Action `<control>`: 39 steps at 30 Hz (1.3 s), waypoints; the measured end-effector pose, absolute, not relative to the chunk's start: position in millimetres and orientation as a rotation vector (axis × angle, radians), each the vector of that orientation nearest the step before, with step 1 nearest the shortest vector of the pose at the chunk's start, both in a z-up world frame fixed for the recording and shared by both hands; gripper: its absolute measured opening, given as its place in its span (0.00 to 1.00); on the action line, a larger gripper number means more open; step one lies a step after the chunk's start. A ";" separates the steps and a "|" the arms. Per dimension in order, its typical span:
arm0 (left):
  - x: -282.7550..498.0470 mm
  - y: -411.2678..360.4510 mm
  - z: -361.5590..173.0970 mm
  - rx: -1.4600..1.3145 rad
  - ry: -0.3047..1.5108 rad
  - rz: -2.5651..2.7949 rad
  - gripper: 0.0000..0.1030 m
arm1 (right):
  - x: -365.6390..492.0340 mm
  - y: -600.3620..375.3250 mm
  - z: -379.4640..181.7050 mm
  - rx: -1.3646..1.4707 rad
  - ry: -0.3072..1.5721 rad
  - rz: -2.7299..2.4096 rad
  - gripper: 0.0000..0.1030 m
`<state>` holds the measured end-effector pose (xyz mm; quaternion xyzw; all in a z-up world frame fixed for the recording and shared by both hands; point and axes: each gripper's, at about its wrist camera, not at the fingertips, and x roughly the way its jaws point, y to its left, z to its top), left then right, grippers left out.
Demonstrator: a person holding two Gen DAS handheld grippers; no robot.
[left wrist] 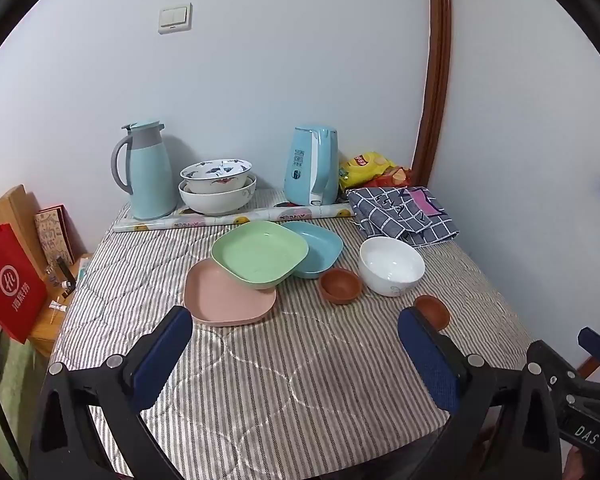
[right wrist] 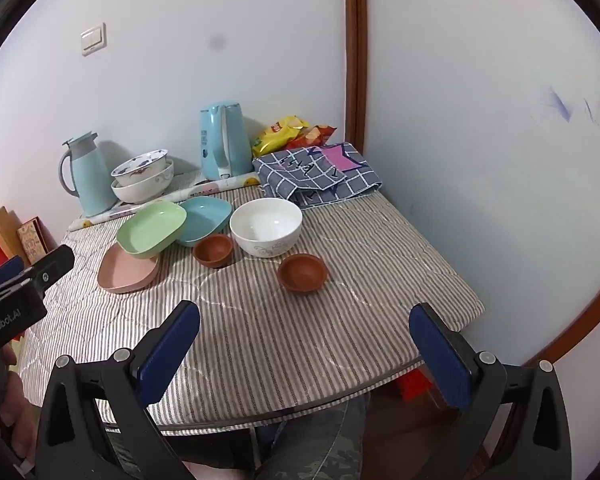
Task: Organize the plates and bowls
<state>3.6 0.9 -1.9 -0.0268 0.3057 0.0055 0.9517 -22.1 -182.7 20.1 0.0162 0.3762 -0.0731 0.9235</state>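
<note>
The three square plates lie loosely overlapped ahead of the left gripper (left wrist: 295, 340): the pink plate (left wrist: 227, 294) is just beyond its left jaw, the green plate (left wrist: 259, 254) rests tilted on the pink one's far edge, and the blue plate (left wrist: 316, 248) sits partly under the green one, farther off. Ahead of the right gripper (right wrist: 304, 344) stand the bowls: one small brown bowl (right wrist: 302, 273) is nearest, roughly on the line between its jaws, a second brown bowl (right wrist: 213, 250) is farther and toward the left jaw, and the white bowl (right wrist: 266, 227) is beyond and between them, just beside the second.

Both sets of jaws are spread wide with nothing between them, hovering over the near part of the striped bench (right wrist: 340, 320), well short of any dish. By that, the sorting looks not yet begun; this reads as the approach step.

A likely next move is to bring one set of jaws forward and down to a rim. The plates are shallow, so a grip would need one jaw over the raised edge; the tilted green plate offers the easiest lip. The near brown bowl could nest with its twin.

Behind all this, against the wall, stand two stacked patterned bowls (left wrist: 217, 186), a thermos jug (left wrist: 147, 170) and a kettle (left wrist: 312, 166).
</note>
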 end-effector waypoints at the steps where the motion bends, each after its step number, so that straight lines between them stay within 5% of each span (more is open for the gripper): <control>1: 3.9 0.9 -2.1 -0.054 0.622 0.011 1.00 | -22.2 -183.1 20.2 0.038 0.773 -0.149 1.00; 39: -0.8 6.9 -3.6 -0.057 0.623 0.029 1.00 | -24.2 -179.8 21.9 0.033 0.763 -0.142 1.00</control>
